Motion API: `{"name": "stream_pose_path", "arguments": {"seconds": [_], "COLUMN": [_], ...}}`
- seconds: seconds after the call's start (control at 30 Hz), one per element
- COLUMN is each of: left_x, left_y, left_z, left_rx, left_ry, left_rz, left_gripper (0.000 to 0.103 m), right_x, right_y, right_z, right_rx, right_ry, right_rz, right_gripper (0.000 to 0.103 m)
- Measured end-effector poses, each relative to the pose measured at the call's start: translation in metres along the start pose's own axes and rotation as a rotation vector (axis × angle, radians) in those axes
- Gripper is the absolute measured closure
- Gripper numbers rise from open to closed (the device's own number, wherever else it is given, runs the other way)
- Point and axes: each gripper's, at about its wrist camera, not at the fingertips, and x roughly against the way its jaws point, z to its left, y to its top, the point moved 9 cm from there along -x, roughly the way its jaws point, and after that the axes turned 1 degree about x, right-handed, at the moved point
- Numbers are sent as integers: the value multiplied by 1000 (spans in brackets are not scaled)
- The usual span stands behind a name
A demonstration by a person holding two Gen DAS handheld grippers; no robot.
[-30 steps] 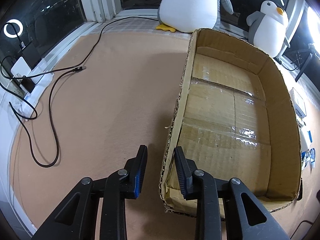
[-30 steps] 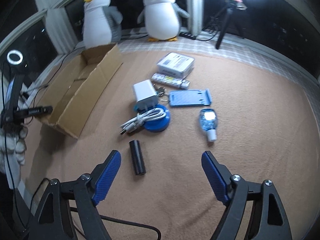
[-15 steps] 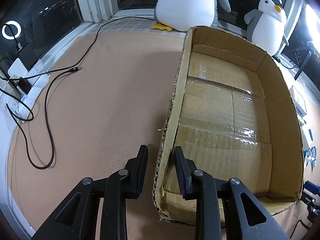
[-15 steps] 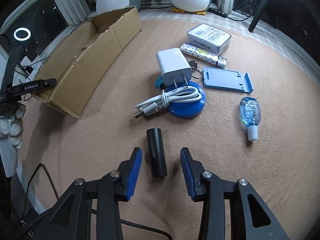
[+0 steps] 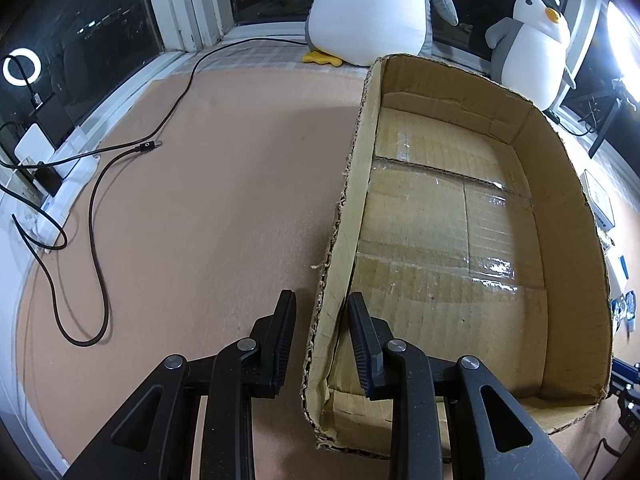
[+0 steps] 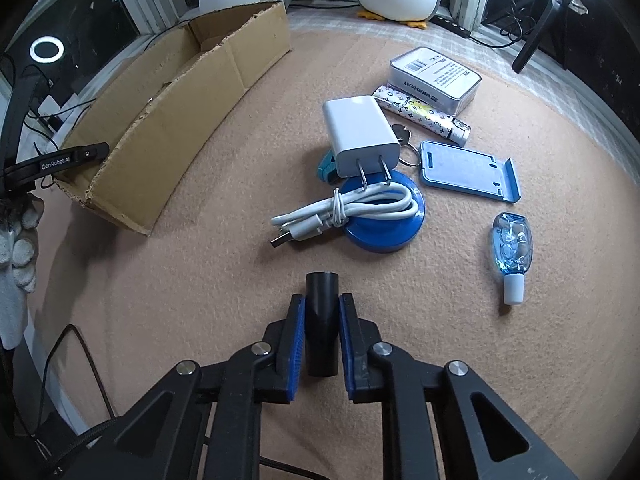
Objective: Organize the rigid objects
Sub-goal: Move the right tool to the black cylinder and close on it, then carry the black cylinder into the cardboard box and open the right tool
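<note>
Left wrist view, from the left: a black cable (image 5: 96, 216) trails loose across the tan carpet (image 5: 208, 200). The left gripper (image 5: 320, 312) straddles the near left wall of the open cardboard box (image 5: 340, 248), one finger outside and one inside. A narrow gap shows on each side of the wall, so whether the jaws actually pinch the cardboard cannot be told. No items show on the box floor. Two penguin plush toys (image 5: 372, 8) stand behind the box by the window.

Right wrist view, from the left: a gloved hand (image 6: 20, 240) at the frame edge, then the same box with the left gripper at its near corner. At centre, the right gripper (image 6: 322, 316) has its blue pads pressed against both sides of a black cylinder (image 6: 322, 320), which lies on the carpet pointing away from the camera.

Beyond it:
- a bundled white USB cable (image 6: 344, 212) resting on a round blue disc (image 6: 384, 220)
- a white wall charger (image 6: 360, 136), prongs toward the disc
- a patterned tube (image 6: 424, 114) touching a white tin (image 6: 436, 76)
- a blue phone stand (image 6: 468, 172)
- at far right, a small blue bottle (image 6: 512, 244), lying apart.
</note>
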Motion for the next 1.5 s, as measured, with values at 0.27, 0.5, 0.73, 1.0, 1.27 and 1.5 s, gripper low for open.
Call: {"name": "stream_pose_path", "arguments": {"seconds": [0.27,0.5,0.73,1.0,1.27,1.5], "left_x": [0,0,0,1,1,1], "left_y": [0,0,0,0,0,0], "left_z": [-1,-2,-2,-1,-2,-1], "left_rx": [-5,-8,-3,0,4,2], "left_ry": [2,4,0,1,0,1], "left_rz": [-7,-10,-11,-12,-13,-11], "left_gripper": [74,74,74,74,74,74], "right_x": [10,43,51,36,18,15], "right_y": [4,41,83,106,113,113], "right_z": [-1,29,84,132,150,156], "right_rx": [-42,-31,45,115,141,157], "right_ry": [24,102,173,210,201,210], "right_rz": [-29,-130,-193,-185,-164,-165], "right_gripper": [88,88,88,88,88,78]}}
